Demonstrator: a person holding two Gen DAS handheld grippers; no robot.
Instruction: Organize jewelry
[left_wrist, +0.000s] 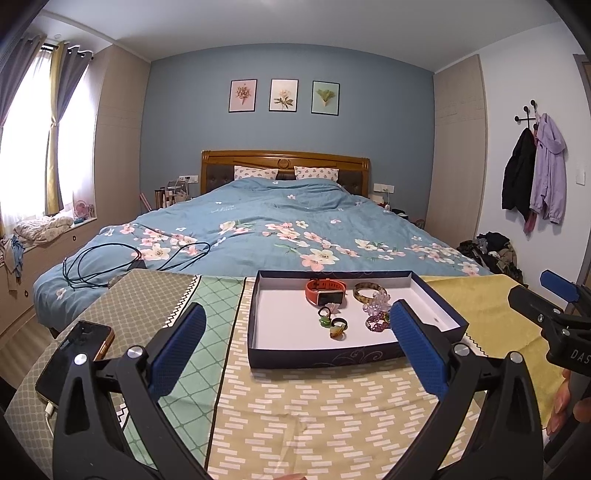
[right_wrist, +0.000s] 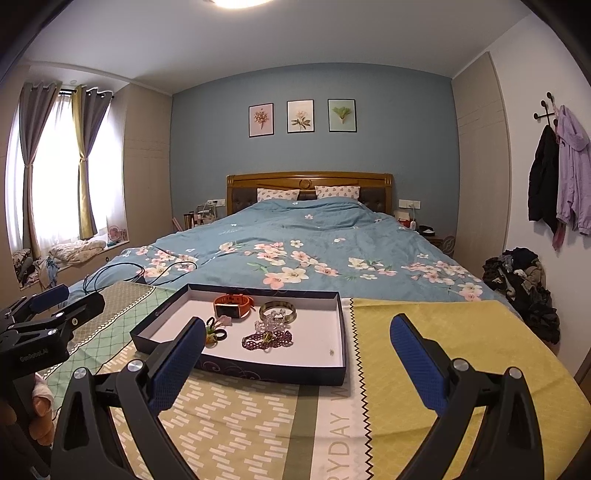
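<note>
Left tool (left_wrist: 297, 345): spread wide, gripping nothing, hovering over the patterned cloth (left_wrist: 314, 413) just short of the box
Right tool (right_wrist: 297, 354): wide too, empty, near the box's front edge
Box lid (right_wrist: 258, 371): dark blue, white inside, flat on the counter
Jewelry: all in the lid, with the orange watch (right_wrist: 233, 305) at the back, tortoiseshell bangle (right_wrist: 277, 309) beside it, purple bead bracelet (right_wrist: 267, 340) in front, small rings (left_wrist: 334, 325) to the left
Phone (left_wrist: 72, 356): at the counter's left edge

Right hand-held gripper (right_wrist: 297, 350) spread wide, navy box (right_wrist: 258, 371) holding orange watch (right_wrist: 233, 305), purple beads (right_wrist: 267, 340)
</note>
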